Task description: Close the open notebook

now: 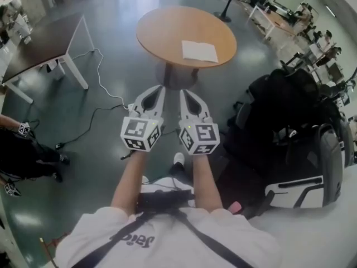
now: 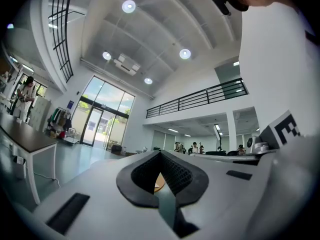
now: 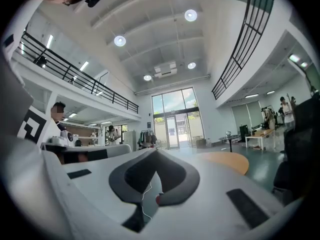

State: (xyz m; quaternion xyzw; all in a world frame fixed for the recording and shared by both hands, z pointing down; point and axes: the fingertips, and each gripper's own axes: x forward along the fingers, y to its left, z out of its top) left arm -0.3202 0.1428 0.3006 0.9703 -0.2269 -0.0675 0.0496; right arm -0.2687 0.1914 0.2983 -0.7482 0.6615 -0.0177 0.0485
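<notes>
The open notebook (image 1: 199, 51) lies flat with its white pages up on the right part of a round wooden table (image 1: 167, 32). I hold both grippers side by side, level, well short of the table and over the floor. The left gripper (image 1: 159, 88) has its jaws together with nothing between them; in the left gripper view (image 2: 160, 152) the tips meet. The right gripper (image 1: 184, 92) is likewise shut and empty, its tips touching in the right gripper view (image 3: 156, 150). An edge of the table (image 3: 227, 160) shows to the right there; the notebook is not visible in it.
A dark rectangular table (image 1: 39, 41) stands at the left, with cables (image 1: 100, 82) trailing over the floor beside it. Black bags and a seat (image 1: 290, 121) crowd the right side. A person's legs (image 1: 22, 152) are at the left edge. Desks with people (image 1: 312, 32) line the far right.
</notes>
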